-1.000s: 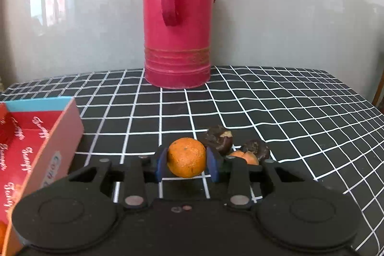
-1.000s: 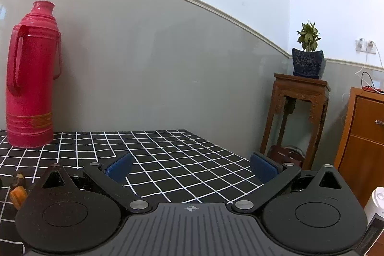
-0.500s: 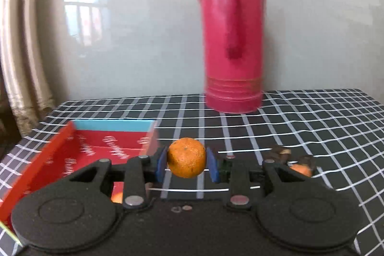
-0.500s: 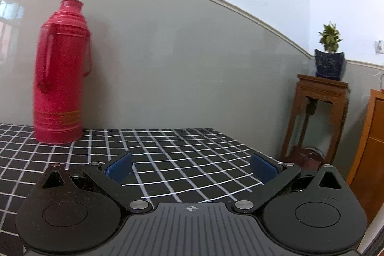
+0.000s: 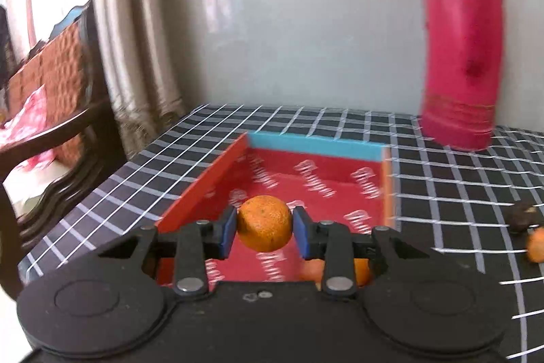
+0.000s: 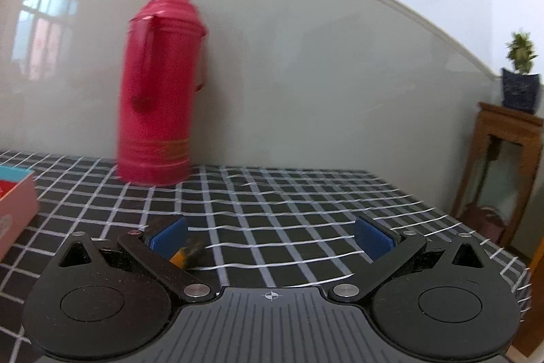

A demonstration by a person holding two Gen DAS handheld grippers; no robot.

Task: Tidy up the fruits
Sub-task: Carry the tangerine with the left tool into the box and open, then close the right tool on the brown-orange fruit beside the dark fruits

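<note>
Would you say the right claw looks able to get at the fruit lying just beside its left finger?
Probably yes: the right claw is open, and the fruit lies on the tablecloth with nothing blocking it.

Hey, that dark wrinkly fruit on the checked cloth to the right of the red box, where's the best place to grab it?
Probably across the widest middle of the dark fruit, coming from above. It is small, roundish and lies loose on the tablecloth, with an orange piece close beside it, so the fingers should straddle the sides away from that neighbour.
</note>
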